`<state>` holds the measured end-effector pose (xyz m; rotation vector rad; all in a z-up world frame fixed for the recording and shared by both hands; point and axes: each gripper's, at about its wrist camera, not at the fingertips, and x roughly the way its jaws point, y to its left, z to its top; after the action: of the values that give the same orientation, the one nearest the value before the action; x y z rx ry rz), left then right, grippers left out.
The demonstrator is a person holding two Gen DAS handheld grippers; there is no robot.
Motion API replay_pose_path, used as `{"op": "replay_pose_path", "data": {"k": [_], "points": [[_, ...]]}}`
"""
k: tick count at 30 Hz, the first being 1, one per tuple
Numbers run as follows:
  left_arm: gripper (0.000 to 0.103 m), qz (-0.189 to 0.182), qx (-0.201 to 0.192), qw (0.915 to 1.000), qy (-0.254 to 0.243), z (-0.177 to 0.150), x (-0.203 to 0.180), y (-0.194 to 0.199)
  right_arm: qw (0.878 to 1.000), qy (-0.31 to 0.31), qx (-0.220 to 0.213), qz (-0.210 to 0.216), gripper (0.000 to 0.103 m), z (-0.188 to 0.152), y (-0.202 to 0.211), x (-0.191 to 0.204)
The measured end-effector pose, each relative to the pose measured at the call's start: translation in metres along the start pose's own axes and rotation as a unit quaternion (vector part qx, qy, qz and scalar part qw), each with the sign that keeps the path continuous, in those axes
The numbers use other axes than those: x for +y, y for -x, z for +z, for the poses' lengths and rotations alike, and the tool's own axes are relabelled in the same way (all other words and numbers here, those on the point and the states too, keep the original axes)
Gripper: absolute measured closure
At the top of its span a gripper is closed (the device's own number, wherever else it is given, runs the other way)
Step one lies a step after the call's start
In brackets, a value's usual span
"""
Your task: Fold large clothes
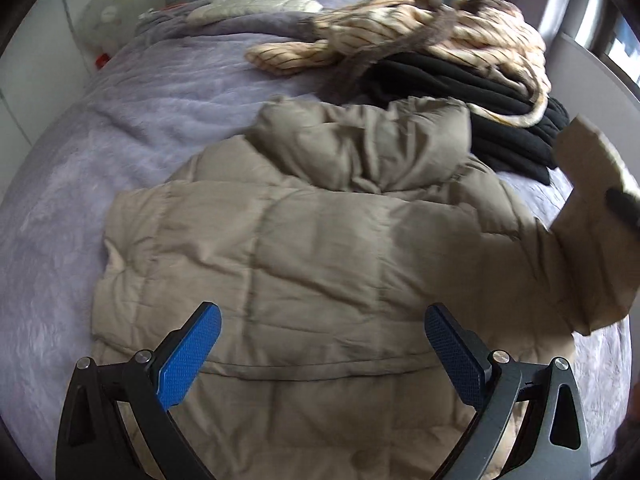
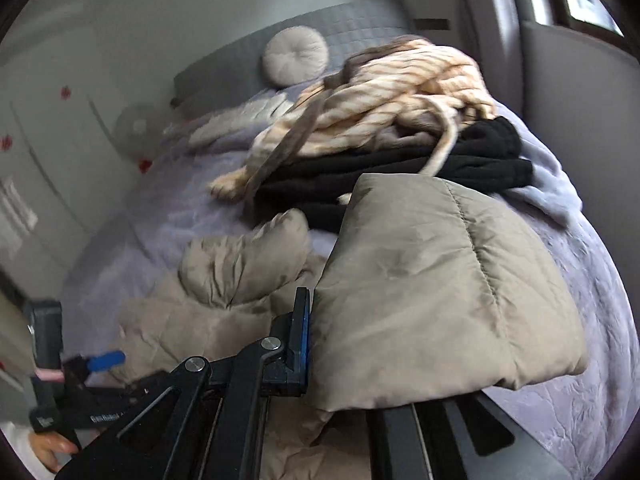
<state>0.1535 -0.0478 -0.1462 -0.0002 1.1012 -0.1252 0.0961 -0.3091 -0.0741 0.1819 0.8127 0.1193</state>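
A beige puffer jacket [image 1: 304,248] lies spread on a bed [image 1: 120,128] covered in lavender plush, its hood toward a pile of striped and black clothes [image 1: 460,92]. The right hand-held gripper [image 2: 310,344] is clamped on the jacket's sleeve [image 2: 432,280], lifting it off the bed. The left hand-held gripper [image 1: 322,344] hovers over the jacket's hem with jaws wide apart, holding nothing.

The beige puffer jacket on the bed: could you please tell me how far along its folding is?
Done: the beige puffer jacket lies spread flat on the lavender blanket. In hand: the right gripper is shut on the jacket's sleeve and holds it lifted; the left gripper hangs open above the hem, gripping nothing. Left: lay that sleeve across, fold the body, then the striped garment and black clothes behind.
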Motion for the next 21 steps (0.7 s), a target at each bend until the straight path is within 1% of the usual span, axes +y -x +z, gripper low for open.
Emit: {"op": "replay_pose_path", "data": {"k": [2,4,8,10,12,13,14,15,16,17,19,21], "points": [[0.001,0.009,-0.003,0.9999,0.011,-0.001,0.014,-0.004,0.999,0.030,0.039,-0.004,0.096,-0.016,-0.032,0.028],[0.001,0.016,0.004,0.9997,0.019,-0.003,0.027,-0.011,0.997,0.036,0.067,-0.015,0.096,-0.029,-0.058,0.038],[0.001,0.015,0.020,0.9992,0.030,-0.009,0.040,-0.025,0.993,0.031,0.113,-0.033,0.096,-0.050,-0.096,0.038],[0.001,0.011,0.025,0.9991,0.032,-0.013,0.040,-0.030,0.990,0.025,0.134,-0.040,0.095,-0.053,-0.105,0.035],[0.001,0.004,0.030,0.9990,0.033,-0.015,0.038,-0.034,0.989,0.010,0.141,-0.036,0.090,-0.051,-0.102,0.029],[0.001,0.001,0.031,0.9990,0.034,-0.016,0.038,-0.035,0.989,-0.006,0.142,-0.026,0.079,-0.049,-0.095,0.023],[0.001,-0.004,0.030,0.9989,0.034,-0.016,0.037,-0.035,0.990,-0.026,0.140,-0.014,0.059,-0.048,-0.086,0.015],[0.001,-0.010,0.030,0.9989,0.035,-0.015,0.037,-0.036,0.990,-0.047,0.133,-0.001,0.046,-0.048,-0.076,0.008],[0.001,-0.015,0.030,0.9988,0.036,-0.015,0.037,-0.036,0.990,-0.073,0.120,0.011,0.030,-0.048,-0.066,0.000],[0.001,-0.021,0.031,0.9986,0.037,-0.014,0.038,-0.037,0.988,-0.112,0.101,0.021,0.029,-0.051,-0.050,-0.017],[0.001,-0.030,0.032,0.9983,0.038,-0.013,0.039,-0.037,0.975,-0.202,0.082,0.043,0.029,-0.055,-0.033,-0.054],[0.001,-0.047,0.033,0.9974,0.044,-0.011,0.043,-0.038,0.953,-0.291,0.062,0.062,0.029,-0.059,-0.028,-0.088]]}}
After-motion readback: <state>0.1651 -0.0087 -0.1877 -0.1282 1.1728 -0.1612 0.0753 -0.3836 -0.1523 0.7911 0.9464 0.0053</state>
